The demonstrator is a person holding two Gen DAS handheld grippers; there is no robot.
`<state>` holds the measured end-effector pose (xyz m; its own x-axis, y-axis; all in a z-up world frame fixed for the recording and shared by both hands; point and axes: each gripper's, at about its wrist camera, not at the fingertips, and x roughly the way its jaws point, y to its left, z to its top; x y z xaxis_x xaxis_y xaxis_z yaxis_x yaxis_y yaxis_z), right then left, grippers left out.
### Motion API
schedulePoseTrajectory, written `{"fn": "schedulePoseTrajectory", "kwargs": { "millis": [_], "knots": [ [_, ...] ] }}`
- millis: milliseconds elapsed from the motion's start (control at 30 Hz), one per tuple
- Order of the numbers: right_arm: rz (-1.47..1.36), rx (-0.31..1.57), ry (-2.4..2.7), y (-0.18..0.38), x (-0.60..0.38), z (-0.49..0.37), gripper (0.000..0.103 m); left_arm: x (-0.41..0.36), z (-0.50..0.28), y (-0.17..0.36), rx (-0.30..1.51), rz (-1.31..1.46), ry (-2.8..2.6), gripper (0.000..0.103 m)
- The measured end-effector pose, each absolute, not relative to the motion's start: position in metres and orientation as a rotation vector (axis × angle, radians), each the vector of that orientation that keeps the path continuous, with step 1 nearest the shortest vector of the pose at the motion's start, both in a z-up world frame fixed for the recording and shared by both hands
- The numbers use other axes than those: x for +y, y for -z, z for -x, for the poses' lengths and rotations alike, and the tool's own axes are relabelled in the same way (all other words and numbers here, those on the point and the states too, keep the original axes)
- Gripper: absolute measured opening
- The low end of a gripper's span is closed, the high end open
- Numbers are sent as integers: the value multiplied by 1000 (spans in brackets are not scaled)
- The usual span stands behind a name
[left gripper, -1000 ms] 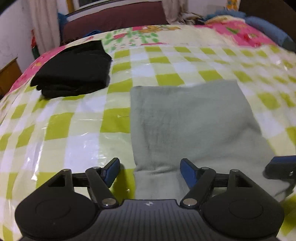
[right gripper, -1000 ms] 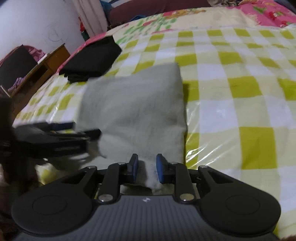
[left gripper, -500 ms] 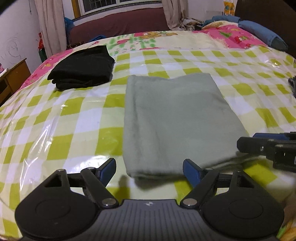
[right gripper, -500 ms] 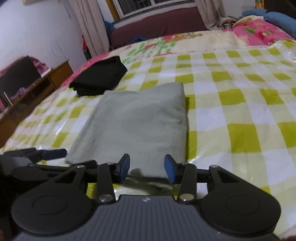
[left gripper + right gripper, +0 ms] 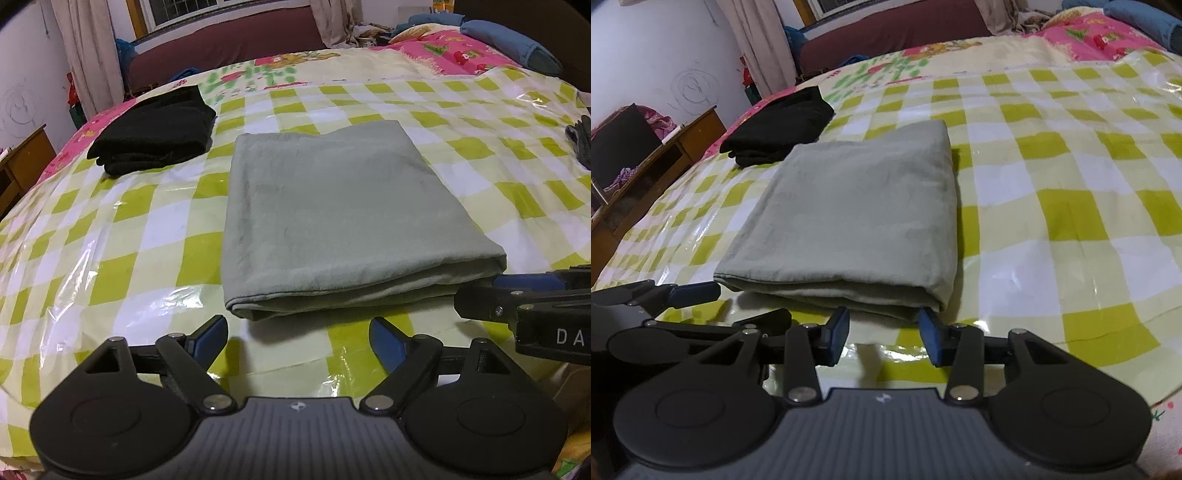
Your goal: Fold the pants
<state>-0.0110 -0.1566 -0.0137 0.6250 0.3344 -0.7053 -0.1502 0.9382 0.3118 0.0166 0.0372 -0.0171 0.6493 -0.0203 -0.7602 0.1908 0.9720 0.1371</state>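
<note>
Jaws: my left gripper [image 5: 297, 338] just widened, empty; my right gripper [image 5: 882, 332] half-spread, off cloth it pinched earlier. Grey pants [image 5: 332, 218] now folded flat on checkered bed cover [image 5: 110, 236], just ahead of both.

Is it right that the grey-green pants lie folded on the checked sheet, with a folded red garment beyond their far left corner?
Not quite: the folded garment beyond the far left corner of the grey-green pants is black, not red. Both wrist views show it. The pants do lie folded on the checked sheet.
</note>
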Motion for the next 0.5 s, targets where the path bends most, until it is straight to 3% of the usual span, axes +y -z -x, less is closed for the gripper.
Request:
{"fn": "schedulePoseTrajectory", "kwargs": {
  "millis": [500],
  "knots": [
    [-195, 832, -285, 12, -152, 13, 50, 42, -16, 19, 875, -183, 112, 102]
  ]
}}
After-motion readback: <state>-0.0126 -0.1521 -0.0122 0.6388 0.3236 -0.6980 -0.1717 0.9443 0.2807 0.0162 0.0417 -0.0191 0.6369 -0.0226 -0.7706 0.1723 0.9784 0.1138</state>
